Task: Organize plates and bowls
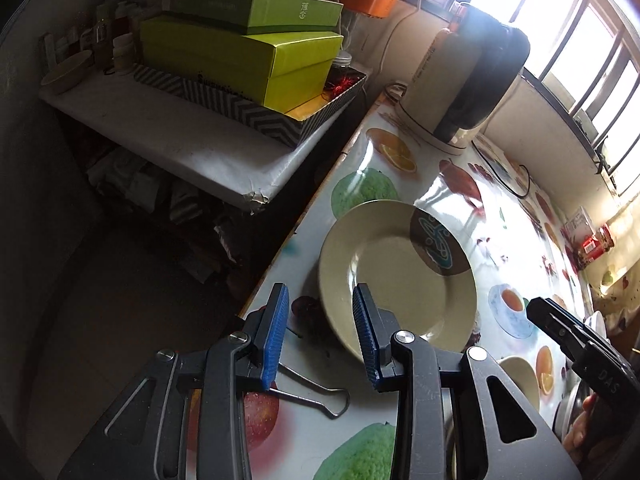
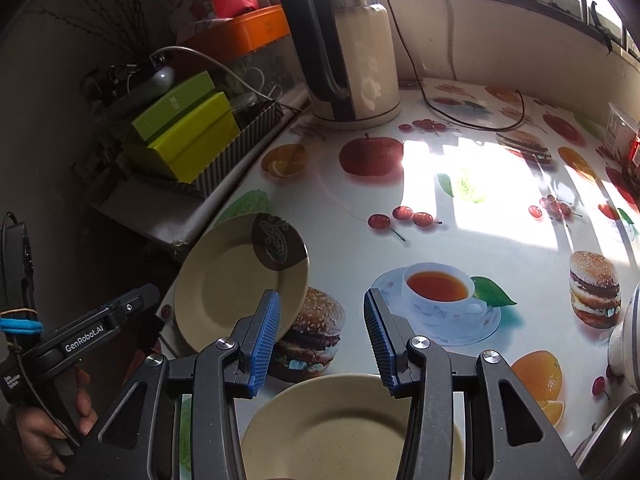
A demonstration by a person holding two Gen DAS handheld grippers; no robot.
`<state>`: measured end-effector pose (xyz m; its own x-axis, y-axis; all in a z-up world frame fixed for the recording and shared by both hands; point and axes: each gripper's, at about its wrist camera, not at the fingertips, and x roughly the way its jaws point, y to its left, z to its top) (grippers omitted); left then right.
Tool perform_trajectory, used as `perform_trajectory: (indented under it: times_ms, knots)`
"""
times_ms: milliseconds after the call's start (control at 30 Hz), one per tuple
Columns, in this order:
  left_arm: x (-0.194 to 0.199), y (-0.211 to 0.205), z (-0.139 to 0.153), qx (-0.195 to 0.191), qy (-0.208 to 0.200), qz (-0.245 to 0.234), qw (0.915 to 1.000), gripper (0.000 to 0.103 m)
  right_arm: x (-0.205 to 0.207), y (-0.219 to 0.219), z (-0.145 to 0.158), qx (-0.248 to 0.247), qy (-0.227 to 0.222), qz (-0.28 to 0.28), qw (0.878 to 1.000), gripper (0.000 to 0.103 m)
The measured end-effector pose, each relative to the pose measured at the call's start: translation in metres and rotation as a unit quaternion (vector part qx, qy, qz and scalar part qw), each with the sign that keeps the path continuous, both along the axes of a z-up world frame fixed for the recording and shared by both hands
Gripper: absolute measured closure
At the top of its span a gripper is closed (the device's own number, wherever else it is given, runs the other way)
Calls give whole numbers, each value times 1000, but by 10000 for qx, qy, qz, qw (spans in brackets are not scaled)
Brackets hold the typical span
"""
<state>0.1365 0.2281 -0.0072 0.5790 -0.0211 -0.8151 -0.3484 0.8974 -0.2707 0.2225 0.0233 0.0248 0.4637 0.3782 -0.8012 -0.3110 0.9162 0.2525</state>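
A beige plate with a dark patterned patch [image 1: 394, 276] lies at the table's left edge; it also shows in the right wrist view [image 2: 236, 280]. My left gripper [image 1: 320, 340] is open, its fingers straddling the plate's near rim, not touching it that I can see. A second plain beige plate [image 2: 332, 428] lies just below my right gripper [image 2: 320, 344], which is open and empty above its far rim. In the left wrist view a part of this plate [image 1: 520, 376] shows at the right. A white bowl [image 2: 628, 340] sits at the right edge.
An electric kettle [image 2: 352, 48] with its cord stands at the back of the fruit-print table [image 2: 460, 220]. Green boxes [image 1: 240, 52] sit on a side shelf to the left. A binder clip [image 1: 316, 394] lies under my left gripper. Red packets [image 1: 592, 240] and a metal dish [image 2: 616, 432] are at the right.
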Motion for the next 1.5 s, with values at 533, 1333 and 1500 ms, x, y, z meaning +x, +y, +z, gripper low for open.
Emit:
perform_trajectory:
  times_ms: [533, 1333, 1500]
  knots:
    - [25, 0, -20, -146, 134, -114, 9997, 69, 33, 25, -35, -157, 338, 53, 9993, 59]
    - [31, -4, -28, -206, 154, -162, 9995, 81, 39, 35, -51, -54, 539, 154, 9984, 79]
    - [32, -5, -27, -174, 139, -150, 9996, 81, 39, 35, -51, 10, 564, 177, 9983, 85]
